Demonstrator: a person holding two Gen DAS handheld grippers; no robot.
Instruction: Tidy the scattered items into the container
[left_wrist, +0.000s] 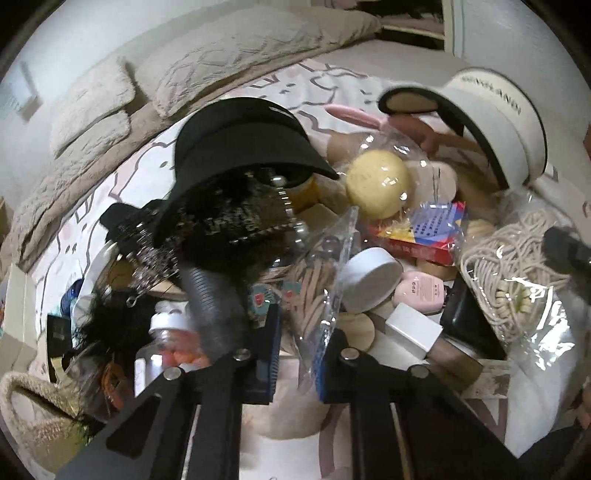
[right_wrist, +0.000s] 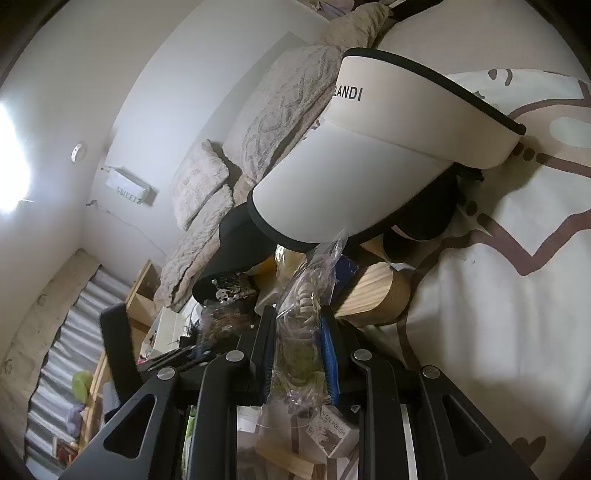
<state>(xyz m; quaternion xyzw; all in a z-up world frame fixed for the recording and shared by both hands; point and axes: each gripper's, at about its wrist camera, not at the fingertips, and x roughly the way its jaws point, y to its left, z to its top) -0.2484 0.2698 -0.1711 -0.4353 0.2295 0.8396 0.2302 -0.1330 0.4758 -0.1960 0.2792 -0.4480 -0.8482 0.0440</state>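
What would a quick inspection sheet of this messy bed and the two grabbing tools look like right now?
Surface: patterned bedspread, pillows at its head.
Job's things: clear bag of wooden sticks; clear bag of cream cord; white visor; black visor; yellow ball; white jar.
Container: woven basket at the lower left edge, mostly hidden.
Clutter: red box, pink bottle, pill bottle, all heaped together.
Grippers: left gripper jaws pinching the stick bag; right gripper jaws shut on the cord bag.
Cables: nothing seen.
Surroundings: white wall, wooden shelf.
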